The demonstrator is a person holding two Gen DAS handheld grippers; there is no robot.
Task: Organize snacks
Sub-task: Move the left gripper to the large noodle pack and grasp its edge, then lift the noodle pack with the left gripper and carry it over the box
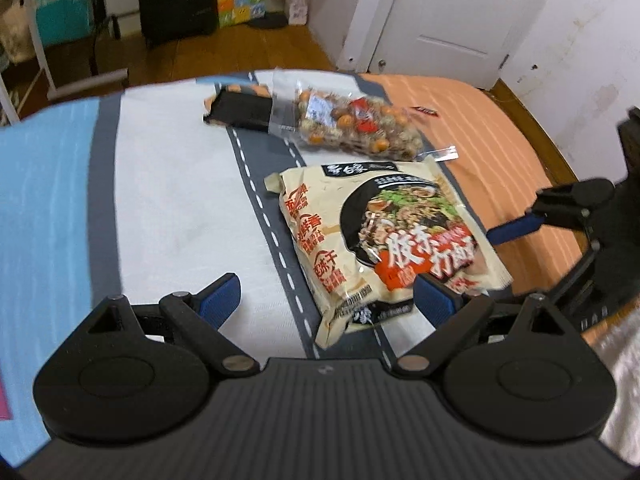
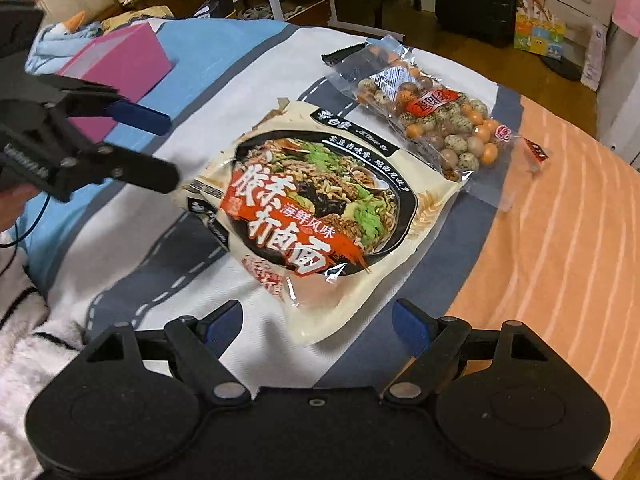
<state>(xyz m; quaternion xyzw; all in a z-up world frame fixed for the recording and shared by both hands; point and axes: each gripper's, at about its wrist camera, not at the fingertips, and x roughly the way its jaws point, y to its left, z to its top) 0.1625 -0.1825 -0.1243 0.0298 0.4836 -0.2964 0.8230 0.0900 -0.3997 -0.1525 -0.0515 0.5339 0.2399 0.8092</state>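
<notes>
a cream plastic packet of instant noodles [image 1: 384, 236] [image 2: 320, 216], printed with a black bowl of noodles and red lettering, lies flat and sealed on the bedcover. just beyond it, at the far side, lies a clear plastic bag of speckled and orange round snacks [image 1: 356, 124] [image 2: 436, 120]. left of that bag in the left wrist view, a small black and orange packet [image 1: 240, 108] touches it.

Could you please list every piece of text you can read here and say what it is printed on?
"海鲜风味": cream instant noodle packet, on its orange band.
Large white brush characters on the same packet: too stylised to read surely.
Red label on the clear bag of speckled eggs: blurred.
White lettering on the left tool: cut off, unreadable.
</notes>
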